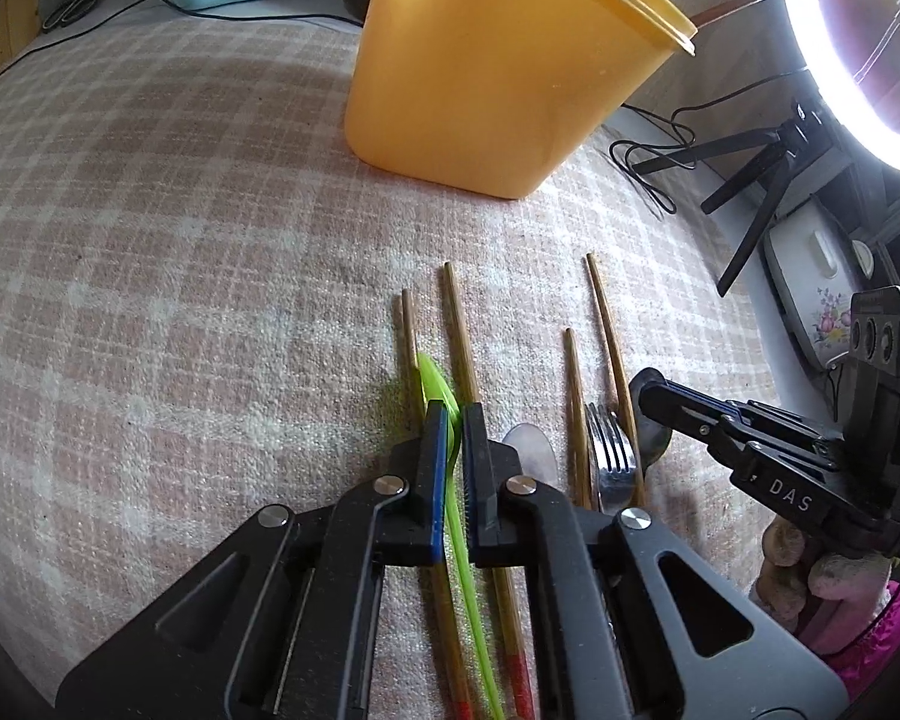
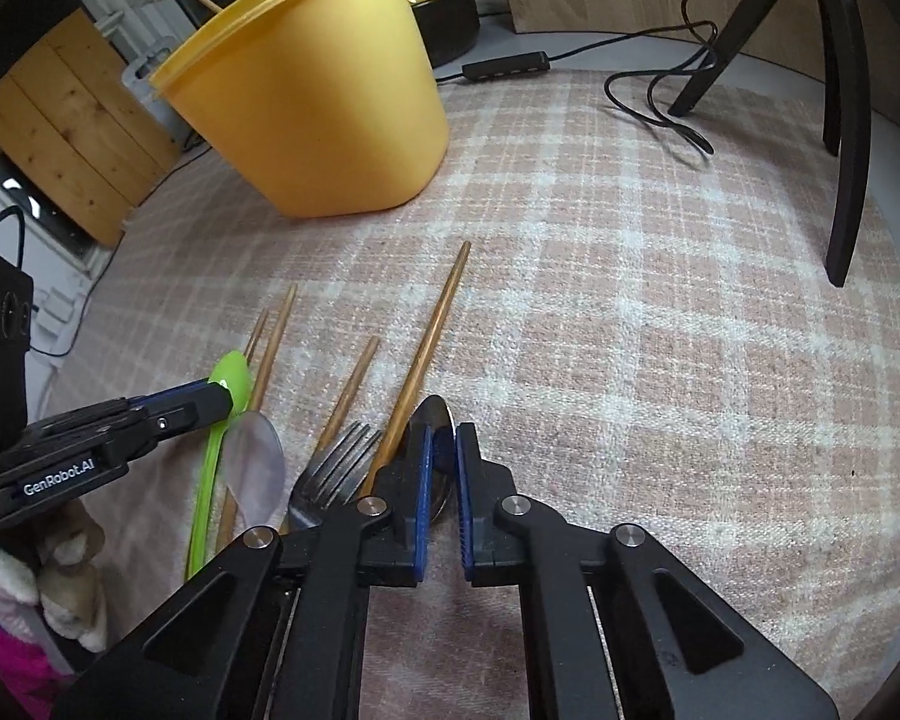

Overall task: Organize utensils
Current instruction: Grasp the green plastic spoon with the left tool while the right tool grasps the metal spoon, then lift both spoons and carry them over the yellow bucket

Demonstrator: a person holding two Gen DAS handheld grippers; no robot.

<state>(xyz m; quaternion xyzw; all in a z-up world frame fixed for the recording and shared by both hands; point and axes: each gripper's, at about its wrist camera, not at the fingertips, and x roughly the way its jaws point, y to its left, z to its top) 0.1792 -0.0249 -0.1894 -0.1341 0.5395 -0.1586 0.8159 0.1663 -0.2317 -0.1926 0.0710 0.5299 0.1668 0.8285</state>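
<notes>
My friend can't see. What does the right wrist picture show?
The right gripper is shut on a metal spoon lying on a checked cloth. Beside it lie a fork, wooden chopsticks and a green spoon, with a yellow tub behind.

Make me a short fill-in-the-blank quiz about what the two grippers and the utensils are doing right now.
The left gripper is shut on the ____ spoon.
The right gripper is shut on a ____ spoon.
The fork lies on the cloth between the two ____.
The tub is ____ in colour.

Missing words: green; metal; grippers; yellow
</notes>
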